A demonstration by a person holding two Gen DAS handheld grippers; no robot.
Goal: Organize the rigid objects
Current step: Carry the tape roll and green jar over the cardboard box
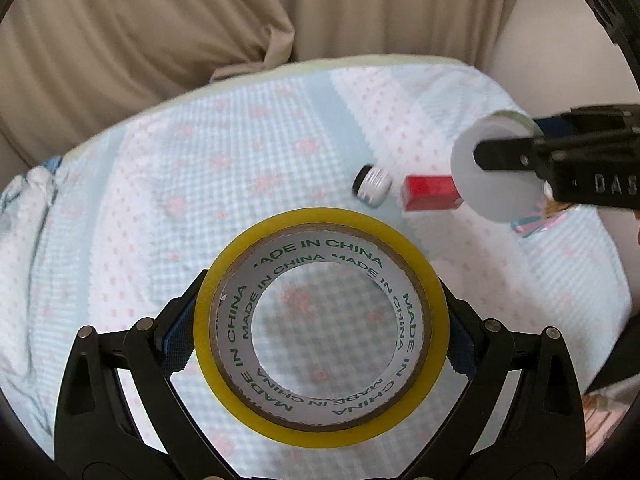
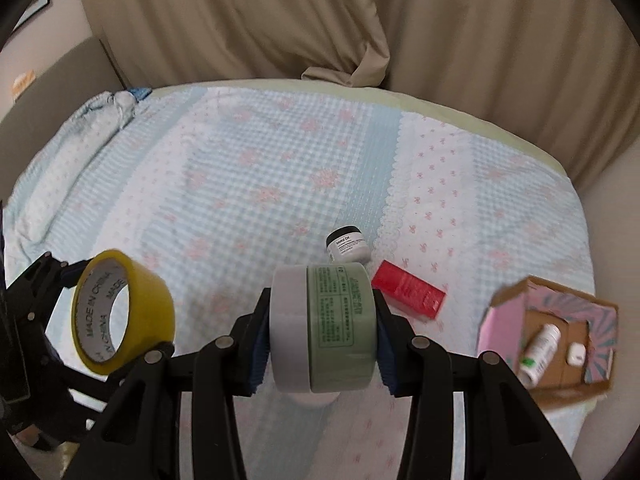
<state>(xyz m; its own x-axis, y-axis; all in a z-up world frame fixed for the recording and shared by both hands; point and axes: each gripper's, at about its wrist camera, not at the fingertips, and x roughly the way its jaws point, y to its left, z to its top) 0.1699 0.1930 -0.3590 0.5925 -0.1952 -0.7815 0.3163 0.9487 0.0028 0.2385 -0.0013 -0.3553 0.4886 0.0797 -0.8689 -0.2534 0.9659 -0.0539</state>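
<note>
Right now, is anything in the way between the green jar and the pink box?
Nothing visible blocks it. The right gripper holds the green jar above the bed; the pink box sits to its right. The red box lies farther back, off that path.

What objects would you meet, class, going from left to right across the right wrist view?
Yellow tape roll → green jar with grey lid → red rectangular box → pink cardboard box → white bottle → small white case.

red box (image 1: 430, 193) right end: hidden by jar (image 1: 490, 168) | label unreadable
</note>
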